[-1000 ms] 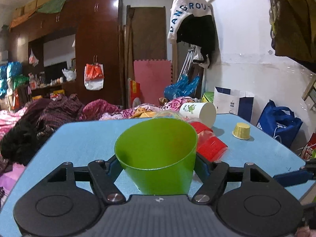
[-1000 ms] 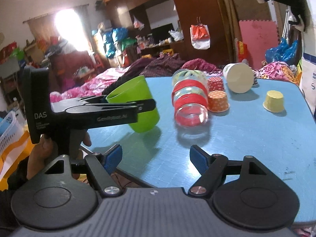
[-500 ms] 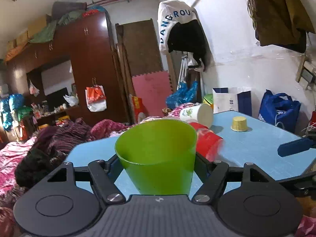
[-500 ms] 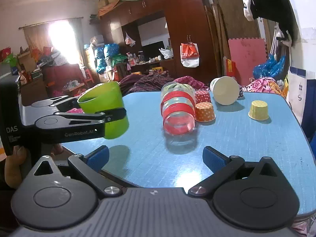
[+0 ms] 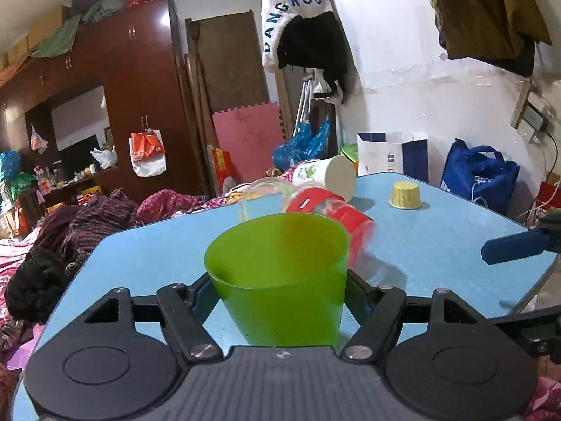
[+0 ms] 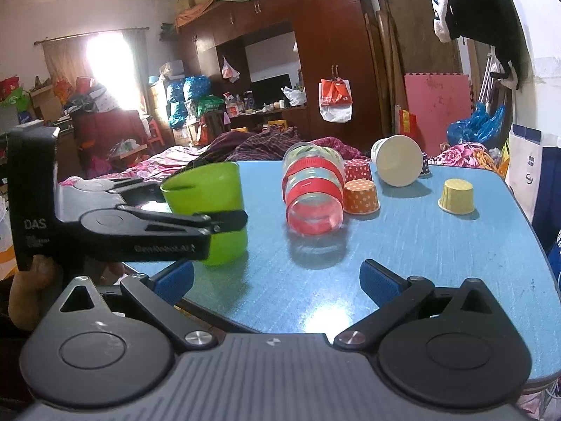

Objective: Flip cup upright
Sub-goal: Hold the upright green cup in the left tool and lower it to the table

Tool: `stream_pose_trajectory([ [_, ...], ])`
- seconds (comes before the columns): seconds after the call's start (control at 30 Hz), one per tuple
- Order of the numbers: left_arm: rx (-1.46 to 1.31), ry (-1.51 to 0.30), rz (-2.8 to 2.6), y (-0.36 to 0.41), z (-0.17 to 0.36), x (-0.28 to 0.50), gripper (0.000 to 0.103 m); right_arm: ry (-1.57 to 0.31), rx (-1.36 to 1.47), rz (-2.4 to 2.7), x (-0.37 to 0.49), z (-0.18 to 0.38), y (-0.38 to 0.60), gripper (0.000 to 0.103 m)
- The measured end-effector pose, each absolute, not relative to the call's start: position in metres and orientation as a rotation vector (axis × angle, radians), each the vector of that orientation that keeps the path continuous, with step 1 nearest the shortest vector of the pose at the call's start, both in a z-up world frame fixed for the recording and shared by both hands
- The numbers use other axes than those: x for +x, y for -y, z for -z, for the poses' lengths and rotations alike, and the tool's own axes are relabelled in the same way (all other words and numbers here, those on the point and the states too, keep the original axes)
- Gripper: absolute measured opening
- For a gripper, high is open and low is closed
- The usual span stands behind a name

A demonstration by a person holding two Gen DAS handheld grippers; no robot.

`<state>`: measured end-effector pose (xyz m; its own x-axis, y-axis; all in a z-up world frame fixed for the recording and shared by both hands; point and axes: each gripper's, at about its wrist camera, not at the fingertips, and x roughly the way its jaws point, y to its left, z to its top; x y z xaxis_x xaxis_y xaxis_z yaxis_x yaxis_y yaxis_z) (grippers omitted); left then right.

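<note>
My left gripper [image 5: 277, 298] is shut on a green plastic cup [image 5: 278, 277] and holds it upright, mouth up, at the near left part of the blue table [image 5: 438, 238]. In the right wrist view the same green cup [image 6: 210, 207] sits in the left gripper [image 6: 228, 221] with its base at or just above the tabletop. My right gripper [image 6: 277, 277] is open and empty over the table's near edge, to the right of the cup; one of its blue fingers [image 5: 512, 249] shows in the left wrist view.
A clear jar with red bands [image 6: 312, 196] lies on its side mid-table. Behind it are a white paper cup on its side [image 6: 398, 165], a red dotted cup [image 6: 357, 172], an orange dotted cup [image 6: 361, 196] and a yellow cup [image 6: 455, 196], upside down. Bedding lies beyond the table.
The left gripper has lowered the green cup toward the tabletop, still upright. The right gripper has drawn back slightly and stays open.
</note>
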<state>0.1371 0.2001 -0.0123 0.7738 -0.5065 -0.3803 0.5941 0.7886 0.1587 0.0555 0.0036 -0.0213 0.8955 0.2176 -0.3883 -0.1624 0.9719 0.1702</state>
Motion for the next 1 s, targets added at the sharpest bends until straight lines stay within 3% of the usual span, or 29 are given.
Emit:
stream_pose_trajectory([
  [0.27, 0.286, -0.283, 0.608, -0.204, 0.017, 0.133, 0.077, -0.419, 0.134, -0.194, 0.054, 0.023, -0.003, 0.102],
  [0.67, 0.252, -0.219, 0.657, -0.223, 0.013, 0.126, 0.098, -0.403, 0.153, -0.188, 0.051, 0.023, 0.004, 0.102],
  [1.0, 0.150, -0.206, 0.754, -0.242, 0.004, 0.123, 0.098, -0.380, 0.148, -0.194, 0.044, 0.018, 0.005, 0.102],
])
